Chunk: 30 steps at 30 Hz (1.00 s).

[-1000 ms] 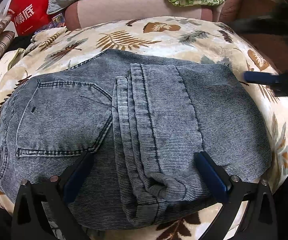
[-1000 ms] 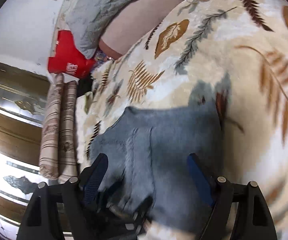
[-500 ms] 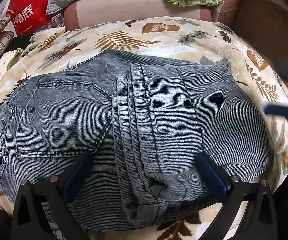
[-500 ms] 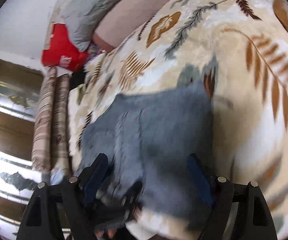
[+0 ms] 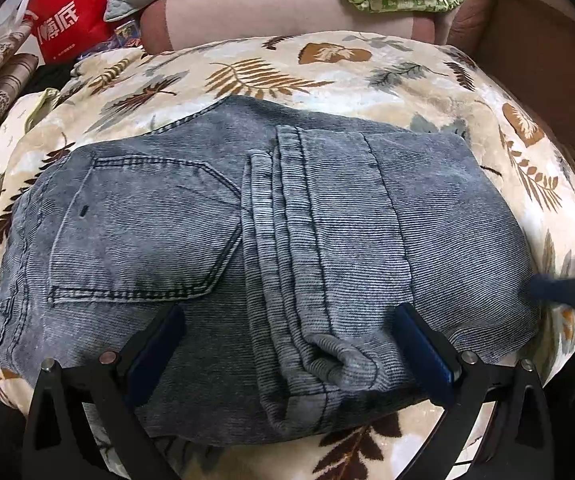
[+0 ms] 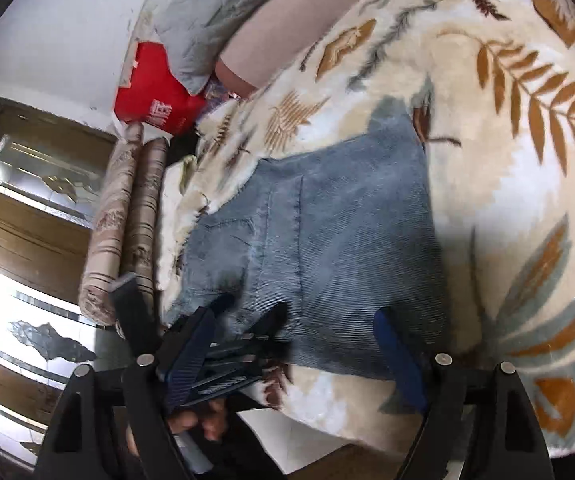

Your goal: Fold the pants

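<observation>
Pants lie folded into a compact bundle on the leaf-patterned blanket, legs doubled over the seat. The left gripper hovers at the near edge with jaws released, and the right gripper also stands wide, grasping nothing. I judge one more fold is in hand, which calls for gripping the bundle's right edge.

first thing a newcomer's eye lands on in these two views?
The folded blue-grey pants, lying mid-frame on the leaf-print blanket, back pocket at left and legs doubled over at right. Next, the left gripper, its jaws wide open over the pants' near edge, and the right gripper, also open, at the pants' right side. At the back left, a red bag stands out.
</observation>
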Available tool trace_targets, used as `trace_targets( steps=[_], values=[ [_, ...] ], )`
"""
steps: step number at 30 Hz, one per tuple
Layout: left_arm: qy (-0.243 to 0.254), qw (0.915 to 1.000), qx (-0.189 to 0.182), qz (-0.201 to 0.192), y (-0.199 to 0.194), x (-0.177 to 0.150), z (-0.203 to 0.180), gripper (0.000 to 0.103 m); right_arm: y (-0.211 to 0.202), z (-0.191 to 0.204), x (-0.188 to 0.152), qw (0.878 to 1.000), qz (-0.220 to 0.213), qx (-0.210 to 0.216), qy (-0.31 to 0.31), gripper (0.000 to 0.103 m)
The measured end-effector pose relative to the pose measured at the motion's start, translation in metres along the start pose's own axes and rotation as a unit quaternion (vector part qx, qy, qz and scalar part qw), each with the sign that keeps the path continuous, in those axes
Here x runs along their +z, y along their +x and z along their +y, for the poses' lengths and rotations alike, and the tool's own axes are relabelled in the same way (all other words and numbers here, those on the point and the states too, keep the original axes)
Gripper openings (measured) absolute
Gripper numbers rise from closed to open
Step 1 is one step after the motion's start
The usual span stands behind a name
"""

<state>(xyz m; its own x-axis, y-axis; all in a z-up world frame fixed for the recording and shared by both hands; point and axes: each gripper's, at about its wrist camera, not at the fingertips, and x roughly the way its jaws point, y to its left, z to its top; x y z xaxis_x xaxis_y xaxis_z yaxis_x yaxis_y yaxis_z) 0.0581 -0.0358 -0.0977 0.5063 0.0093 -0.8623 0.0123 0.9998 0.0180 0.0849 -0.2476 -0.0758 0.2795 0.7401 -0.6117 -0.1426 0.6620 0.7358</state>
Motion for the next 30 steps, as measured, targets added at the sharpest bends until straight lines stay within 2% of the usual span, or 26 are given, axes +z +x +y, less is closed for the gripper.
trace_targets(
  steps=[1,3,6,10,12,14,15,16,18,22,25,28,30],
  values=[
    [-0.001,1.0,0.0,-0.003,-0.003,0.0,0.001,0.103,0.014,-0.013,-0.002,0.999,0.022,-0.02,0.02,0.084],
    [0.0,0.9999,0.006,-0.013,-0.012,0.0,0.004,0.103,0.011,-0.016,-0.004,1.0,0.0,-0.003,0.023,0.084],
    [-0.008,0.9995,0.014,-0.026,-0.023,0.001,0.013,0.103,-0.005,0.002,0.001,1.0,-0.01,-0.006,0.009,0.084],
    [-0.031,0.9987,0.022,-0.035,-0.034,0.001,0.031,0.103,-0.016,0.03,0.01,0.999,-0.036,0.016,-0.034,0.084],
    [-0.041,0.9981,0.028,-0.037,-0.037,0.0,0.039,0.103,-0.005,0.028,0.016,0.999,-0.036,0.002,-0.033,0.085],
    [-0.048,0.9977,0.031,-0.037,-0.039,-0.001,0.045,0.103,0.026,0.004,0.018,0.999,0.007,-0.044,-0.005,0.085],
    [-0.05,0.9975,0.031,-0.038,-0.039,-0.001,0.049,0.103,0.032,-0.004,0.017,0.999,0.008,-0.04,0.006,0.085],
    [-0.053,0.9973,0.033,-0.039,-0.04,-0.003,0.053,0.103,0.025,-0.002,0.017,0.999,-0.009,-0.034,0.008,0.085],
    [-0.062,0.9968,0.035,-0.037,-0.038,-0.004,0.058,0.103,0.018,0.012,0.02,0.999,0.0,-0.045,-0.005,0.085],
    [-0.072,0.9966,0.026,-0.032,-0.034,-0.005,0.065,0.103,0.004,0.035,0.026,0.998,-0.02,-0.053,-0.038,0.085],
    [-0.064,0.9971,0.02,-0.037,-0.035,-0.004,0.065,0.103,0.002,0.044,0.048,0.995,-0.026,-0.086,-0.05,0.085],
    [-0.073,0.9951,0.021,-0.064,-0.046,-0.004,0.075,0.103,0.006,0.066,0.075,0.993,-0.019,-0.085,-0.077,0.085],
    [-0.075,0.9927,0.042,-0.084,-0.056,-0.005,0.087,0.103,0.02,0.089,0.097,0.991,-0.002,-0.076,-0.11,0.085]
  ],
)
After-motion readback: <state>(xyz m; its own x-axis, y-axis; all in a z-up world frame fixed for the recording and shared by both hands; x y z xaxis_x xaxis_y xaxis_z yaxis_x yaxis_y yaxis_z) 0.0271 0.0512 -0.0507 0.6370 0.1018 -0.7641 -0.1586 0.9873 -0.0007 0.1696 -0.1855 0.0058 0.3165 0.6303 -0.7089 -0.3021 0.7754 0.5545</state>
